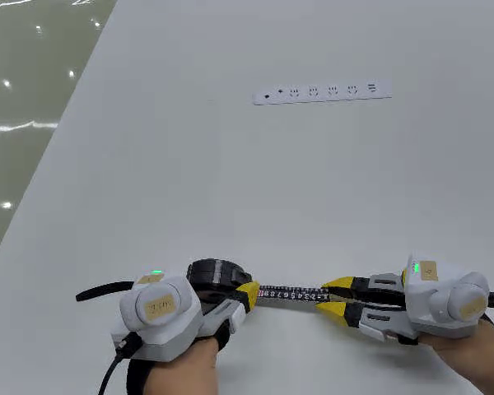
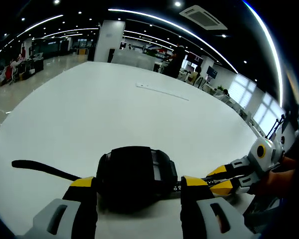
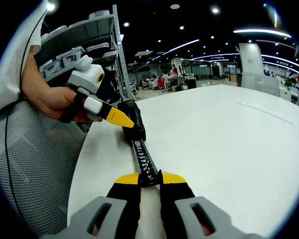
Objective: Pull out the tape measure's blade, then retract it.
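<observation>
Both level, left claw (image 2: 138,183) gripping case (image 1: 216,274), right claw (image 3: 150,178) (seemingly) blade (image 1: 290,293).

The case (image 1: 218,276) is matt black plastic (rubbery-looking up close). The blade (image 1: 292,294) leaving it looks dark and smooth. Under the case, the table (image 1: 230,181) is smooth matt white. Left gripper (image 2: 138,181) and right gripper (image 3: 150,178) have smooth pale plastic shells.
</observation>
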A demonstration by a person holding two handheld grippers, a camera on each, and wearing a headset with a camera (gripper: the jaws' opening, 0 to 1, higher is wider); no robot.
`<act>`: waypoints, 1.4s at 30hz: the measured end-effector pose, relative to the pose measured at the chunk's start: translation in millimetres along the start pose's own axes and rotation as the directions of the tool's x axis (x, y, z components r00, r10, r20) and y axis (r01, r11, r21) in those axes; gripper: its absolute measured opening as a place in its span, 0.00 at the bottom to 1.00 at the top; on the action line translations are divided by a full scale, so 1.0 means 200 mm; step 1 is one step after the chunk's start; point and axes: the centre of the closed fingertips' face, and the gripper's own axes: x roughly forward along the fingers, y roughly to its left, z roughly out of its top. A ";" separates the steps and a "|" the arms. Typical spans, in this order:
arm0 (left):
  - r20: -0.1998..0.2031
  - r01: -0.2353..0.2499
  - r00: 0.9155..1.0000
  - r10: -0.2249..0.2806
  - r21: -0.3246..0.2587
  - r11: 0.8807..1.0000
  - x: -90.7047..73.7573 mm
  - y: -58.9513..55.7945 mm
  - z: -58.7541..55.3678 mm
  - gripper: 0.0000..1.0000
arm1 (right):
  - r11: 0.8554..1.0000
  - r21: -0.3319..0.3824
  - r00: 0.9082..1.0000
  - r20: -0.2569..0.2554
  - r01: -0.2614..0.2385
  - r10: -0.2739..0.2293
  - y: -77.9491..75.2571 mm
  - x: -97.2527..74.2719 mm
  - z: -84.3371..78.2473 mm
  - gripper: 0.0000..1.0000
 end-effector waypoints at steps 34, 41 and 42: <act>-0.085 -0.007 0.996 0.005 -0.025 1.000 0.00 0.01 -0.02 0.57 | 1.000 0.002 0.999 0.013 -0.031 0.031 0.00 0.07 0.03 0.12; -0.085 -0.002 0.996 -0.002 -0.047 0.999 0.00 0.01 -0.02 0.57 | 0.999 0.009 0.999 0.019 -0.046 0.046 0.01 0.10 0.04 0.12; -0.084 -0.001 0.996 -0.003 -0.048 0.999 0.00 0.01 -0.02 0.57 | 0.999 0.012 0.999 0.020 -0.048 0.048 0.01 0.10 0.04 0.12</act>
